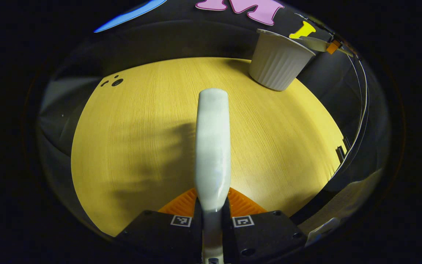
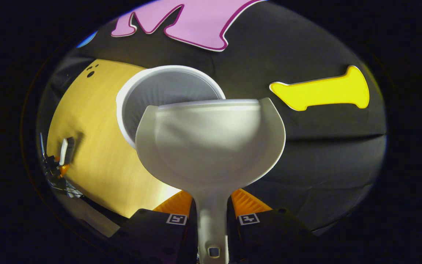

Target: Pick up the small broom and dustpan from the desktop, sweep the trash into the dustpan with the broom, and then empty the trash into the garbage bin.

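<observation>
My left gripper (image 1: pixel 213 203) is shut on the handle of the small pale broom (image 1: pixel 213 146), which points forward over the wooden desktop (image 1: pixel 141 110). My right gripper (image 2: pixel 211 205) is shut on the handle of the white dustpan (image 2: pixel 211 143). The pan is held up with its front lip over the rim of the white ribbed garbage bin (image 2: pixel 159 91). No trash shows in the pan, and the bin's bottom is hidden. In the left gripper view the bin (image 1: pixel 278 60) stands at the desk's far right, with the dustpan (image 1: pixel 315 43) edge just above its rim. The broom (image 2: pixel 64 150) shows far left in the right gripper view.
Small dark holes (image 1: pixel 115 81) mark the desktop's far left corner. The desk edge drops off on the right behind the bin, against the black cloth wall (image 2: pixel 306 154). A thin cable (image 1: pixel 361 110) runs down the right side.
</observation>
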